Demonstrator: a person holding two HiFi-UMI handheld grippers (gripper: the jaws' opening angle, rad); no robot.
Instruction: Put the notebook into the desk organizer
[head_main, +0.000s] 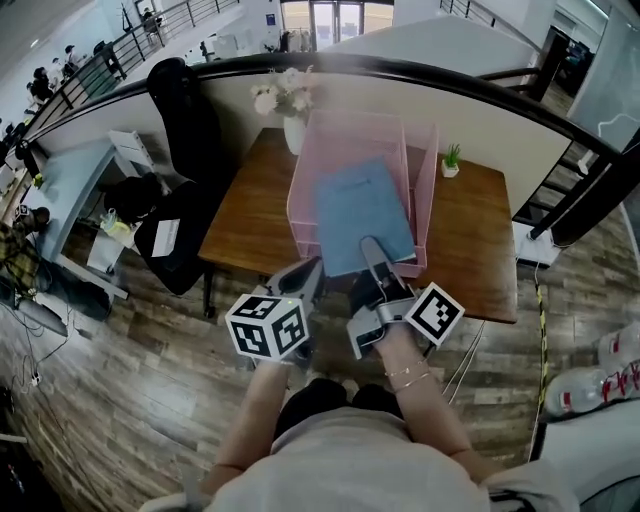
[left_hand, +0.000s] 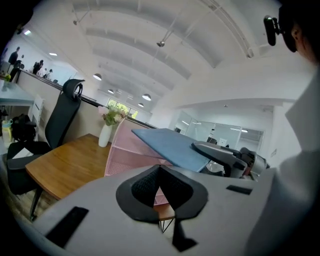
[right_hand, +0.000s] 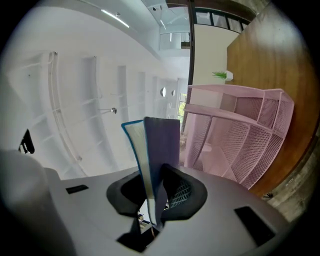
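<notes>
A blue notebook (head_main: 360, 210) hangs flat over the pink mesh desk organizer (head_main: 345, 135) on the wooden desk (head_main: 250, 225). My right gripper (head_main: 376, 262) is shut on the notebook's near edge. In the right gripper view the notebook (right_hand: 159, 145) stands edge-on between the pads, with the organizer (right_hand: 240, 135) to its right. My left gripper (head_main: 306, 276) hovers at the desk's front edge, left of the notebook, touching nothing. In the left gripper view its jaws (left_hand: 160, 172) meet with nothing between them. That view also shows the notebook (left_hand: 170, 145) above the organizer (left_hand: 125, 152).
A white vase of flowers (head_main: 290, 110) stands behind the organizer's left corner. A small potted plant (head_main: 452, 160) sits at the back right of the desk. A black office chair (head_main: 185, 130) stands left of the desk, and a black railing (head_main: 480, 80) curves behind it.
</notes>
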